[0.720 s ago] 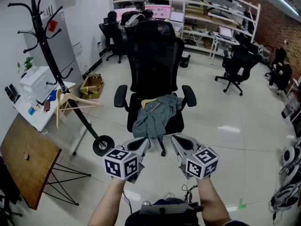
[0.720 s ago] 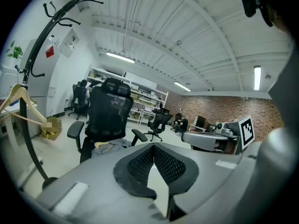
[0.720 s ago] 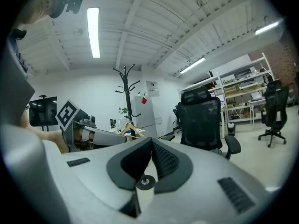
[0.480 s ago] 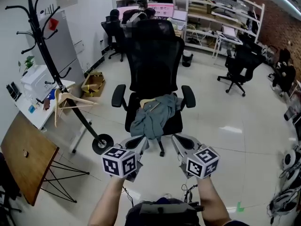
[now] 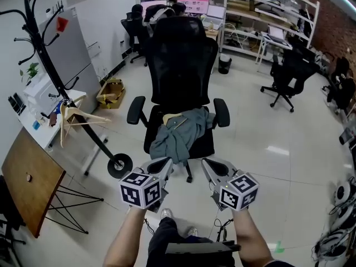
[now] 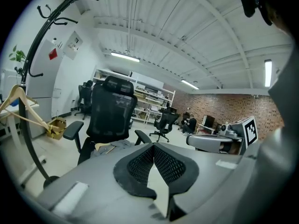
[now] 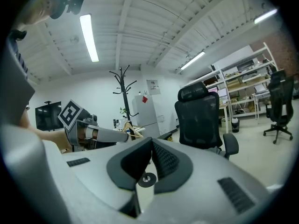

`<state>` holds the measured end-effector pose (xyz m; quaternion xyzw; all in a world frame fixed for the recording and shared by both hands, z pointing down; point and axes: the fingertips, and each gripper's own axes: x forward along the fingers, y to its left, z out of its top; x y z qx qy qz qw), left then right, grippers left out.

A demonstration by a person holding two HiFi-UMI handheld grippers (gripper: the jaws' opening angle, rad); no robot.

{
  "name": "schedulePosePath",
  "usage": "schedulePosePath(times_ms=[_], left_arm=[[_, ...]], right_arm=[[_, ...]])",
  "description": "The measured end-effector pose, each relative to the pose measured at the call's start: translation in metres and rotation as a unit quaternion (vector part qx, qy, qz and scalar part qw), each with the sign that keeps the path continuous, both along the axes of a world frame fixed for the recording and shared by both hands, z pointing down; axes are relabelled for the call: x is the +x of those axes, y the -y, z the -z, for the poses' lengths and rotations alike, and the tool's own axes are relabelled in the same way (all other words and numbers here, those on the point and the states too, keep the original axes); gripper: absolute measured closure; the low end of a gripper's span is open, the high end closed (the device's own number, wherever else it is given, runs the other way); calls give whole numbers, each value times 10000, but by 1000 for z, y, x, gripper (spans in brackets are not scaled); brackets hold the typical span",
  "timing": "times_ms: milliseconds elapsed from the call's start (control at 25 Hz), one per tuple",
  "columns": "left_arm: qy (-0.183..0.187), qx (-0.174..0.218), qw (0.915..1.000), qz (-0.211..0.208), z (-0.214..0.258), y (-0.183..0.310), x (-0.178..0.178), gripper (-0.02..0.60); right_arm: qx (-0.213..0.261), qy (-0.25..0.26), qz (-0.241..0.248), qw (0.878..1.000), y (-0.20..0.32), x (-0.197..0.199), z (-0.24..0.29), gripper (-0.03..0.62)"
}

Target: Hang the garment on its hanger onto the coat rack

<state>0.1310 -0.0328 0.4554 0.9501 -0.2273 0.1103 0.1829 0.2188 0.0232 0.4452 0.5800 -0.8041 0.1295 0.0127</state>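
The garment, a grey-green shirt on a wooden hanger, lies crumpled on the seat of the black office chair, directly ahead of you. In the head view its long axis runs diagonally. It goes from the chair's right armrest down to a fold that droops over the seat's front edge, left of centre. The pale hanger shoulder shows at the rear left of the heap; its hook cannot be made out. Your left gripper has its jaws pressed together on nothing. Its tips sit just below that drooping fold, so it is the nearer of the two. Your right gripper, likewise closed and empty, points past the seat's right front corner, a little farther from the cloth. Both must open before any grasp. The coat rack stands well apart to the left, leaning, with an empty wooden hanger low on its pole. The carry will therefore likely go leftward.
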Motion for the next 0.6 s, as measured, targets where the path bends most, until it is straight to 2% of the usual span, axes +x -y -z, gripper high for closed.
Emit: schedulePosePath(times_ms=[240,600], left_arm=[[15,-44,10000,0,-12,43,8,581],[-61,-200,9998,-9,-42,153,23,581]], right_arm=[[-105,-1,-23,9999,36,5,-12,594],[-209,-188,-236,9993,142,22,-13,594]])
